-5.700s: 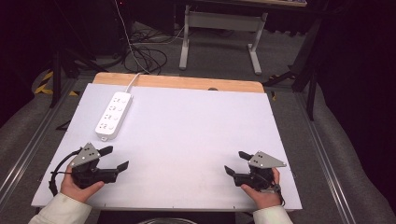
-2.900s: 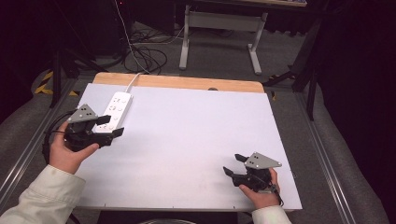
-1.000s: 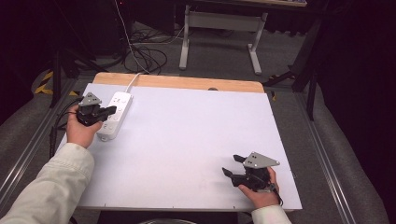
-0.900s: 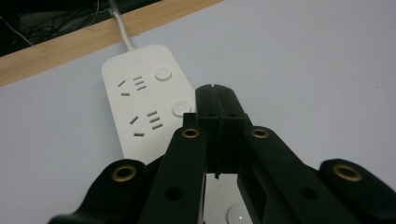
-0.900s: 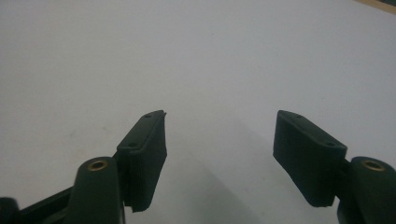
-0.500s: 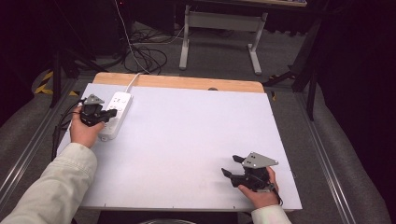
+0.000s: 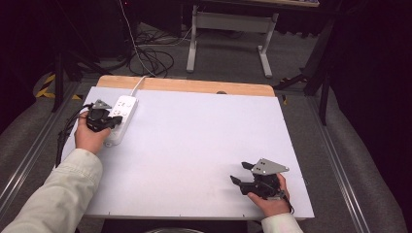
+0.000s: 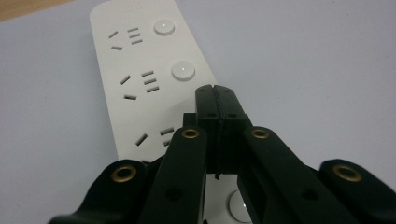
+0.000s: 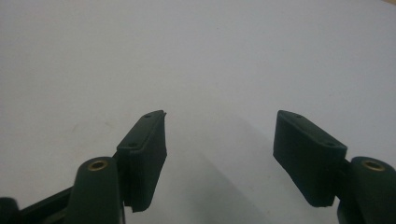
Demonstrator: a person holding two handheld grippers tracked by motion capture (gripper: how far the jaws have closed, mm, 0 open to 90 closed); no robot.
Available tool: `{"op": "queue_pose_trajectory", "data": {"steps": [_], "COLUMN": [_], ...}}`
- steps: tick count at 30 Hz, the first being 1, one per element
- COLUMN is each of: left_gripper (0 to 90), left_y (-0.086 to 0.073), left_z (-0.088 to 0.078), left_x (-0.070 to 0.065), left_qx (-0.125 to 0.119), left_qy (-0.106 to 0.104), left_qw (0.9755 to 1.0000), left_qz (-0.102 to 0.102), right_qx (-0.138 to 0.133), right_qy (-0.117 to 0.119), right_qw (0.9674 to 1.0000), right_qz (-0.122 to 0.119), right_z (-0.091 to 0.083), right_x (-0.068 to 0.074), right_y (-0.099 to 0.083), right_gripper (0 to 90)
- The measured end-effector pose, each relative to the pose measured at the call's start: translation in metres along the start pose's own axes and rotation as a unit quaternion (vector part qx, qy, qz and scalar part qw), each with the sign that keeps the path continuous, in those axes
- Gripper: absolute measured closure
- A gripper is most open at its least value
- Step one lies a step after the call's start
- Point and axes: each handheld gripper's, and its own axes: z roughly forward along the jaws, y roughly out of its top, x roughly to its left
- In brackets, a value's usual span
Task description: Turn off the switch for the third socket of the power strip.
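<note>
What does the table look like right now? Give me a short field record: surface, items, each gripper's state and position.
surface: white table top with a wooden strip along the far edge
item: white power strip at the far left, lying flat, its cord running off the far edge
strip buttons: round white buttons beside the socket groups
left gripper: jaws shut with nothing between them, tips over the strip
right gripper: jaws open, empty, above bare table near the right corner on the person's side
</note>
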Motion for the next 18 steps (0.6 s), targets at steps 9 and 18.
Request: {"op": "queue_pose_trajectory", "data": {"steps": [9, 18], "left_gripper": [89.8, 89.8], "left_y": [0.0002, 0.0001], "left_z": [0.0006, 0.0023], "left_x": [-0.0023, -0.0042], "left_qx": [0.000, 0.002], "left_qy": [0.014, 0.024], "left_qw": [0.9998, 0.9995], "left_qz": [0.011, 0.019], "right_qx": [0.000, 0.001], "right_qy": [0.000, 0.001], "right_qw": [1.0000, 1.0000], "right_qz": [-0.001, -0.002], "right_z": [0.0000, 0.0001], "right_x": [0.0001, 0.0003], "right_y": [-0.0001, -0.0001], "right_gripper": [35.2, 35.1]}}
